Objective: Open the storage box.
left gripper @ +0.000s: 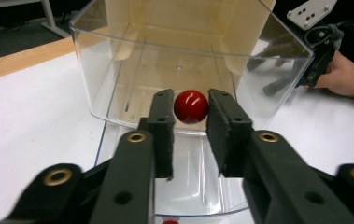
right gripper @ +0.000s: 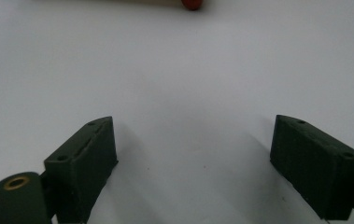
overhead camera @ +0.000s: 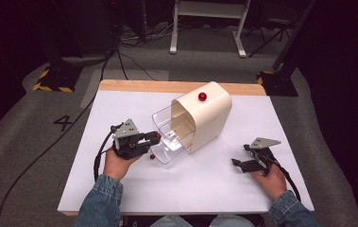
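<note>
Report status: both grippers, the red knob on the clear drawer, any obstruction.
Left gripper closed around red knob of clear drawer, drawer pulled out of cream housing. Right gripper open, empty, on white table. Nothing obstructing.

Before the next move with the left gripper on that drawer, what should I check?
1. Left gripper on the red knob: ok, pads meet it on both sides.
2. Clear drawer pulled out of the cream box: ok, partly out.
3. Drawer contents: ok, nothing seen inside.
4. Right gripper free: ok, jaws open, nothing between them.
5. Box braced: not ok, the right gripper sits on the table, apart from the box.
6. Drawer travel left: cannot tell.
</note>
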Motion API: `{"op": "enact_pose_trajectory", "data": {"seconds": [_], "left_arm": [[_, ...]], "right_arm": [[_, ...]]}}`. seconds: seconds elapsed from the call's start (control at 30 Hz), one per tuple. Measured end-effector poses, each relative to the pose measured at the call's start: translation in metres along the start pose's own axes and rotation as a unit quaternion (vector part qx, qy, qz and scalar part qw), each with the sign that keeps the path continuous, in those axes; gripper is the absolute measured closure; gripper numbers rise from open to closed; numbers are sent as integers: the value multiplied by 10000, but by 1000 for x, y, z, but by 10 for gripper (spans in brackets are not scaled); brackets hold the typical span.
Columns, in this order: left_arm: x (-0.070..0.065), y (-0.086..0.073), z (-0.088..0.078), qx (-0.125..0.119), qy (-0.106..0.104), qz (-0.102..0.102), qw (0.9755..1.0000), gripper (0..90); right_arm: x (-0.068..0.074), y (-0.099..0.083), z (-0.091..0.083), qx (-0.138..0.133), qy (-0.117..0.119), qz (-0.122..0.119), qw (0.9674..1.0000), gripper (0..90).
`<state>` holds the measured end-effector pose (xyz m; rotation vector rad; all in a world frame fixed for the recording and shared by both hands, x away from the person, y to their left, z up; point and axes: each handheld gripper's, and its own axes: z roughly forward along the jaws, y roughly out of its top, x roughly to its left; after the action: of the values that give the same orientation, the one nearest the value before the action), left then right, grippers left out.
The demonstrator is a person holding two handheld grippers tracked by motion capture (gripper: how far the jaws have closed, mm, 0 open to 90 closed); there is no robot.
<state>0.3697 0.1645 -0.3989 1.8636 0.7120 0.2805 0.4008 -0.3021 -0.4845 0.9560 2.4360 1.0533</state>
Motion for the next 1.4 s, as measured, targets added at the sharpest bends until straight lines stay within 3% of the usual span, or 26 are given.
{"op": "enact_pose_trajectory", "data": {"seconds": [0.17, 0.5, 0.87, 0.97, 1.13, 1.3, 1.4], "left_arm": [[2, -1, -2, -20, -23, -48, 10000, 564], [5, -7, -11, 58, 12, -143, 9999, 503], [-4, -17, -35, 212, 410, 52, 9989, 449], [-8, -23, -48, 348, 600, 197, 9974, 425], [-8, -32, -59, 472, 708, 208, 9962, 383], [-9, -41, -68, 677, 924, 277, 9930, 316], [-7, -49, -71, 875, 1076, 277, 9899, 302]], "right_arm": [[0, 0, 0, 0, -2, -2, 10000, 146], [0, 0, 0, -4, 0, -5, 10000, 147], [0, 0, 0, -3, 3, -1, 10000, 147], [0, 0, 0, 3, 3, 1, 10000, 147], [0, 0, 0, 4, 6, 3, 10000, 147], [0, 0, 0, 4, 8, 5, 10000, 147], [0, 0, 0, 1, 14, 12, 10000, 147]]}}
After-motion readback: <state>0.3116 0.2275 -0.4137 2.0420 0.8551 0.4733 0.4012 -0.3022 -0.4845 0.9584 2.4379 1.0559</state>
